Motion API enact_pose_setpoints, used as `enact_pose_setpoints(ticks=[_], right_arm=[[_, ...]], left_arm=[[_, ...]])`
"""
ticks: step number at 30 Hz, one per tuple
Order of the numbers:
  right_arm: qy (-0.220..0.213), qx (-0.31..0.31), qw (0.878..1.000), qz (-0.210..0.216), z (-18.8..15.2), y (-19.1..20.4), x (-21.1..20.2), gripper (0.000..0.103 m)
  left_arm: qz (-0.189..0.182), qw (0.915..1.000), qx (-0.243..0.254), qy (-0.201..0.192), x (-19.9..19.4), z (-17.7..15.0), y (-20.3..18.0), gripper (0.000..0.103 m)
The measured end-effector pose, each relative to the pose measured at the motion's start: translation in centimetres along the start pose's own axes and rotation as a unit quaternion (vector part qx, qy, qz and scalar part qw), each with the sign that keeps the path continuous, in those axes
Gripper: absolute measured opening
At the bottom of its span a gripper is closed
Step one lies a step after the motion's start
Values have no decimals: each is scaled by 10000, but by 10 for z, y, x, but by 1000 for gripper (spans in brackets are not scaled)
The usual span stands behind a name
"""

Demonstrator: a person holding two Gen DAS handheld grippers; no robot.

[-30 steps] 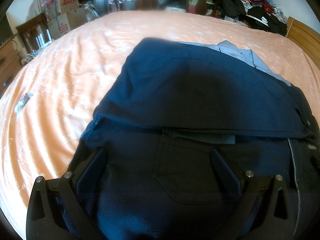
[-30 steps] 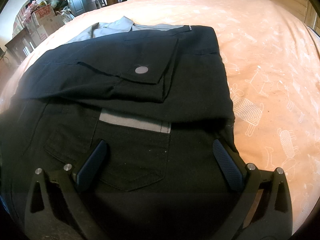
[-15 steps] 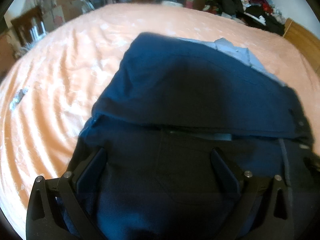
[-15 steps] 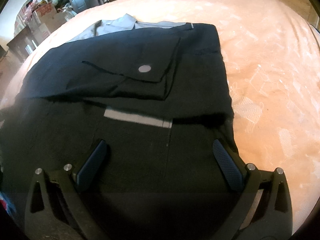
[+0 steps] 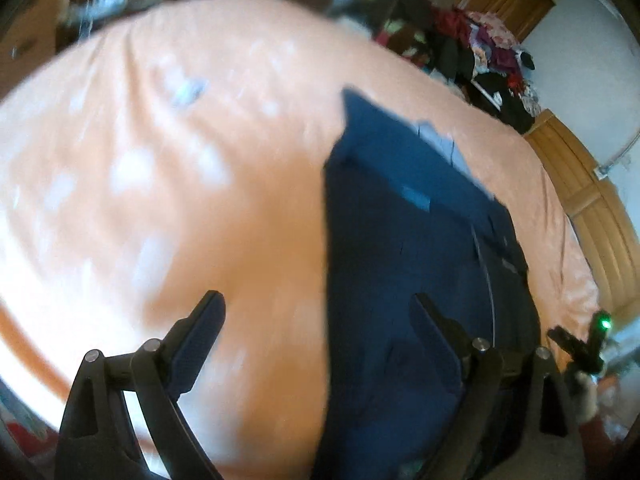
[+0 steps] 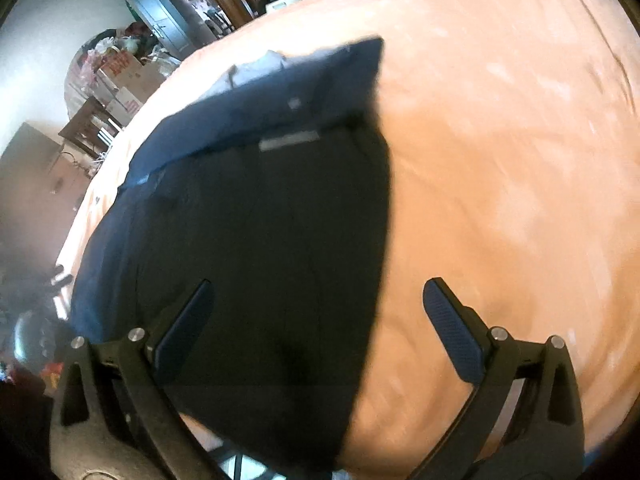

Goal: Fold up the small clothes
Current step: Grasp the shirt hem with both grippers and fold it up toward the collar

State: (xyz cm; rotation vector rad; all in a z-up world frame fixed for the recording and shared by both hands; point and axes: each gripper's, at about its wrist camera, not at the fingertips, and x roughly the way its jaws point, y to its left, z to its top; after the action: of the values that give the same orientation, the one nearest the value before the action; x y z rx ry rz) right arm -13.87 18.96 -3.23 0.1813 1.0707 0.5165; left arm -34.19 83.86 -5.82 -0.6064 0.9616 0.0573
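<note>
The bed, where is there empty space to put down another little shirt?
Bare orange sheet lies wide open on the left side of the folded navy garment, and more bare sheet on its right side. The middle strip is taken by the garment. Beyond the far edge it is crowded: a clothes pile and boxes.

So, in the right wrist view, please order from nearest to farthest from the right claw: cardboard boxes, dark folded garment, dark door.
1. Dark folded garment: directly ahead of the right claw, leftward.
2. Cardboard boxes: far left, beyond the bed.
3. Dark door: upper left, behind the boxes.
</note>
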Motion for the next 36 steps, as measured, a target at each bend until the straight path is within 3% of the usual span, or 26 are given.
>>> enact_pose_setpoints(ticks=[4,8,10,12,19,27,29,30,31,32,33,36], right_arm=[[224,399,9977,506,-15,-23,-3,92],[294,733,9926,924,-20,-36,-7,85],[351,648,9931,912,-21,-32,-6,85],[518,513,9930,928,-25,-26,-1,85],[1047,95,9842,1421,-35,8,9,85],[1165,-69,9857,1214,-39,19,28,85],[1161,33,9835,1390,-41,20,24,81],[1156,127,9815,1519,-42,18,23,73],[1130,199,9810,1563,-42,15,21,67],[1095,259,9808,1590,-42,12,20,64],[1084,310,9806,1603,-43,9,21,60],[1123,291,9820,1493,-45,10,30,62]], left_arm=[[-235,9996,129,83,-4,-26,0,83],[-683,9967,285,338,3,-26,-9,54],[-716,9940,558,612,18,-31,-26,49],[-670,9928,712,693,26,-33,-36,49],[-1270,9882,473,712,26,-38,-46,49],[-1432,9827,388,1106,39,-44,-36,49],[-1538,9808,413,1129,37,-43,-40,49],[-1656,9791,396,1108,35,-44,-42,48],[-1748,9781,375,1068,32,-44,-42,42],[-1793,9781,326,1011,31,-43,-40,22],[-1830,9782,251,948,30,-42,-36,12],[-1391,9847,372,982,41,-44,-35,12]])
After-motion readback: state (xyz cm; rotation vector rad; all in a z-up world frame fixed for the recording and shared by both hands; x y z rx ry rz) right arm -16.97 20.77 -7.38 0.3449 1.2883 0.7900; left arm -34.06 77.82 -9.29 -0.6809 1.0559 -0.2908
